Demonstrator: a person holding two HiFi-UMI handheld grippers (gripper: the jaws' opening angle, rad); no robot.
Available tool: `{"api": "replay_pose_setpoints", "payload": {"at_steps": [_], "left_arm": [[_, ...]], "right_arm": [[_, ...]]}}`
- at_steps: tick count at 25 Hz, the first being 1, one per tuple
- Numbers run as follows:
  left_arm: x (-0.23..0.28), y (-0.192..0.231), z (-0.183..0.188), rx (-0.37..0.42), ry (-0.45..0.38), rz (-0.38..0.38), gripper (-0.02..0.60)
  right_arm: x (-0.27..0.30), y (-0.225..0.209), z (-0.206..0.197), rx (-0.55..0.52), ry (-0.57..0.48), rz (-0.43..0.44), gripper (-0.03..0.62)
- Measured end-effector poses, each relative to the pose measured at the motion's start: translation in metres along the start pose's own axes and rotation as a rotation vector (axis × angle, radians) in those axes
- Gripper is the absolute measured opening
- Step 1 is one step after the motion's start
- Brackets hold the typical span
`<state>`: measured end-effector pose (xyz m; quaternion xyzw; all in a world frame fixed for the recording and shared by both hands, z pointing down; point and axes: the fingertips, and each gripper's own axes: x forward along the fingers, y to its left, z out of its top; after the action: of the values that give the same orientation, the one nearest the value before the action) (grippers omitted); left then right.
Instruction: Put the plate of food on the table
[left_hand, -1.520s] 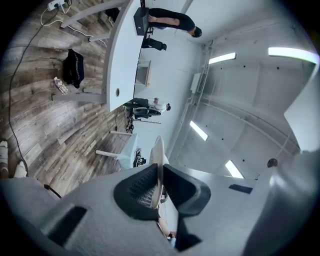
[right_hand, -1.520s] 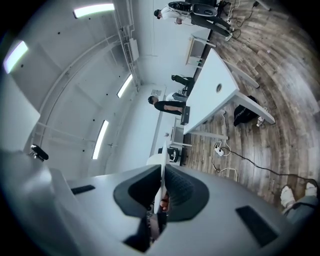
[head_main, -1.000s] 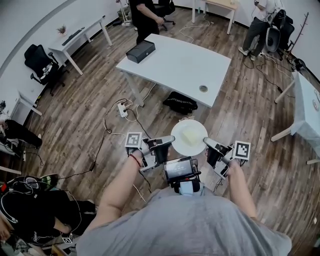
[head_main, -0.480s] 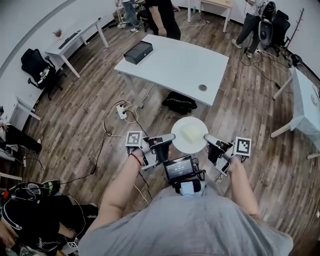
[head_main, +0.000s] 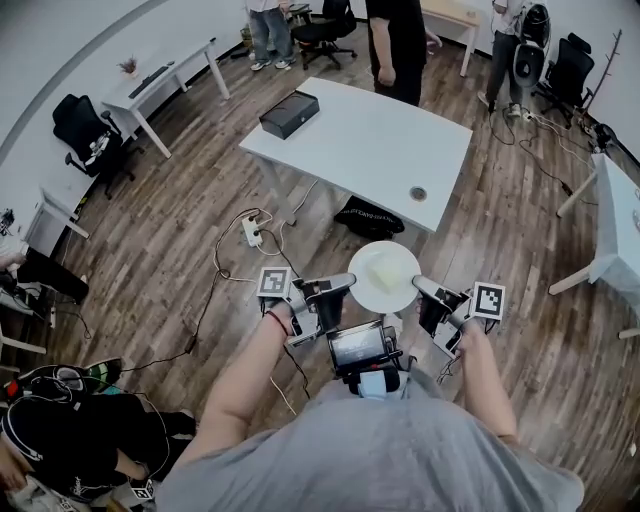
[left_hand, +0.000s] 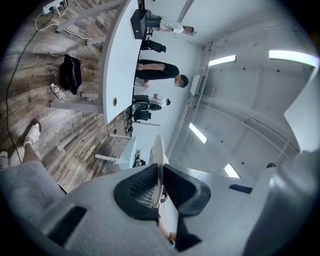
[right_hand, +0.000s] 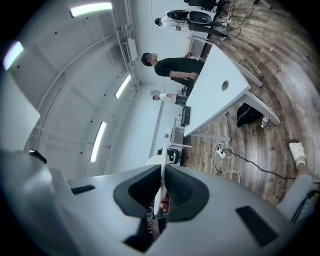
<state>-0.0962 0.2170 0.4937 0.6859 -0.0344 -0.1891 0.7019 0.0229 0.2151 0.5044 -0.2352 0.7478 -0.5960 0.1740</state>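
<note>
A round white plate (head_main: 383, 277) with a pale yellow piece of food (head_main: 383, 271) hangs level over the wood floor, short of the white table (head_main: 365, 140). My left gripper (head_main: 345, 284) is shut on the plate's left rim. My right gripper (head_main: 418, 284) is shut on its right rim. In the left gripper view the plate (left_hand: 158, 152) shows edge-on, pinched between the black pads (left_hand: 140, 190). In the right gripper view the plate's thin edge (right_hand: 162, 160) sits clamped between the pads (right_hand: 182, 192) in the same way.
A black box (head_main: 290, 114) lies at the table's far left corner and a round grommet hole (head_main: 418, 193) is near its front right corner. A black bag (head_main: 371, 218) and a power strip with cables (head_main: 250, 230) lie on the floor. People (head_main: 398, 45) stand behind the table.
The table and the room have shifted in the head view as the person moved with the plate. A person in black has stepped to the table's far side. Both grips are unchanged.
</note>
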Motion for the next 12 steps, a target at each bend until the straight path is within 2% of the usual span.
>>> {"api": "replay_pose_setpoints", "payload": {"at_steps": [6,12], "left_arm": [[0.017,-0.01,0.093,-0.032,-0.028,0.026,0.032],[0.053,-0.003,0.137,-0.05,-0.046,0.027,0.032]], "right_arm": [[0.063,-0.006,0.073,0.035,0.029,-0.022,0.043],[0.077,-0.021,0.128,0.044,0.043,-0.027,0.043]]}}
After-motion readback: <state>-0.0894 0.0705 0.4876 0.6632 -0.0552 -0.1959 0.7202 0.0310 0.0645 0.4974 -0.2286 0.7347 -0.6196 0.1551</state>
